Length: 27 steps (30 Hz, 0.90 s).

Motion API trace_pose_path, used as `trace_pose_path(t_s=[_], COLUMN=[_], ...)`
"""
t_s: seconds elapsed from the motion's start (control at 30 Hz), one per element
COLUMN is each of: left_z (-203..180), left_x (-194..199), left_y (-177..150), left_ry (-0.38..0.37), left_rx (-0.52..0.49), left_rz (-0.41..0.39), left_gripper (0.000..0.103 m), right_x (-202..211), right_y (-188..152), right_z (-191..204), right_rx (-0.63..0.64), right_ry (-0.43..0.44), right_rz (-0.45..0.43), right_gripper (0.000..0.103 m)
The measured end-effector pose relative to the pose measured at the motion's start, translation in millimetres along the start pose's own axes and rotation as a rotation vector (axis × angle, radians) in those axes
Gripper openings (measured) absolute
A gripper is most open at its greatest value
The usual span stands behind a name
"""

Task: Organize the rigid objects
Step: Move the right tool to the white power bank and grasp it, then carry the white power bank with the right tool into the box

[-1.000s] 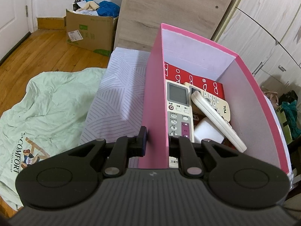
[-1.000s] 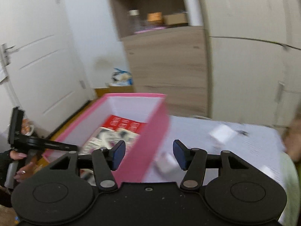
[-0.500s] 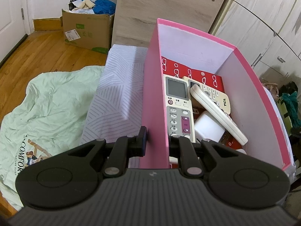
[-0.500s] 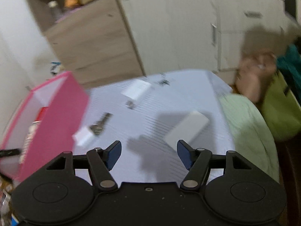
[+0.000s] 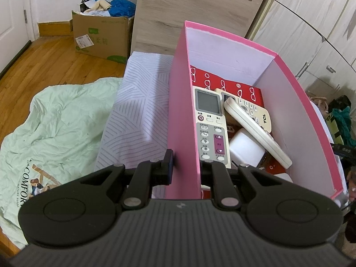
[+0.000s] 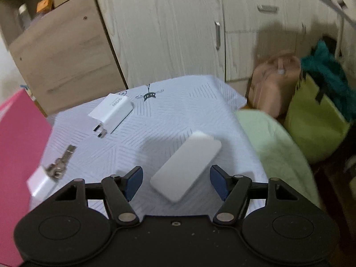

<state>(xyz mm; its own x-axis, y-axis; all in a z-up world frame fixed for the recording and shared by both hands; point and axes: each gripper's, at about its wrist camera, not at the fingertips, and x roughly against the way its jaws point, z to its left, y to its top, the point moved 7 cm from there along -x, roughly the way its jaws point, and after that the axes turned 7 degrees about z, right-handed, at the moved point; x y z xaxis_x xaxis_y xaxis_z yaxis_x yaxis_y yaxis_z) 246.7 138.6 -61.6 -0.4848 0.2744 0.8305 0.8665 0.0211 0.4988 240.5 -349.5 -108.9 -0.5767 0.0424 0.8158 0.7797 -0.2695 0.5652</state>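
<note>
A: Left gripper [image 5: 185, 166] is pinching the near wall of the pink box [image 5: 182, 120], one finger outside, one inside.

B: Inside lie a white air-conditioner remote [image 5: 210, 124], a cream TCL remote [image 5: 255, 111], a slim white remote [image 5: 255, 131] on top, and a white block [image 5: 244, 151].

A: Right gripper [image 6: 175, 181] has its fingers spread wide, a flat white rectangular device [image 6: 187, 166] between them on the patterned bedsheet [image 6: 173, 113].

B: Farther left, a white charger [image 6: 111, 111]; keys [image 6: 61, 164] near the box.
</note>
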Motion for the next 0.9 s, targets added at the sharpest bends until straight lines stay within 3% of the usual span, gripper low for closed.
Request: trace_pose_path(t_s=[0.1,0.13,0.2,0.3,0.47,0.63,0.73,0.9], left_z=[0,1,1,1,-1,-4,-6,-15], left_x=[0,0,0,-1,-3,-5,-5,-7], left_y=[-1,-1,-1,-1,1,1,3,5], left_ry=[0.000,0.000,0.000,0.002,0.013,0.036,0.044,0.097], left_rx=[-0.001,-0.001,-0.004,-0.009,-0.030,-0.077,-0.103,-0.166], left_rz=[0.000,0.001,0.005,0.008,0.030,0.149,0.199,0.228], left_gripper=[0.014,0.014,0.014,0.014,0.014,0.012,0.012,0.012], right_x=[-10,-10,-8,-2,3,0,-2,7], right_y=[3,4,3,-2,-9,-8,-7,-12], right_z=[11,14,21,31,42,49,52,59], right_rx=[0.098,0.107,0.156,0.211,0.259,0.285,0.282,0.253], right_ry=[-0.054,-0.033,0.013,0.097,0.136,0.112,0.121,0.141], right_rz=[-0.041,-0.055,-0.077,-0.077,-0.073,-0.039,-0.043,-0.076], right_gripper=[0.083,0.078,0.058,0.047,0.047,0.053,0.044,0.044])
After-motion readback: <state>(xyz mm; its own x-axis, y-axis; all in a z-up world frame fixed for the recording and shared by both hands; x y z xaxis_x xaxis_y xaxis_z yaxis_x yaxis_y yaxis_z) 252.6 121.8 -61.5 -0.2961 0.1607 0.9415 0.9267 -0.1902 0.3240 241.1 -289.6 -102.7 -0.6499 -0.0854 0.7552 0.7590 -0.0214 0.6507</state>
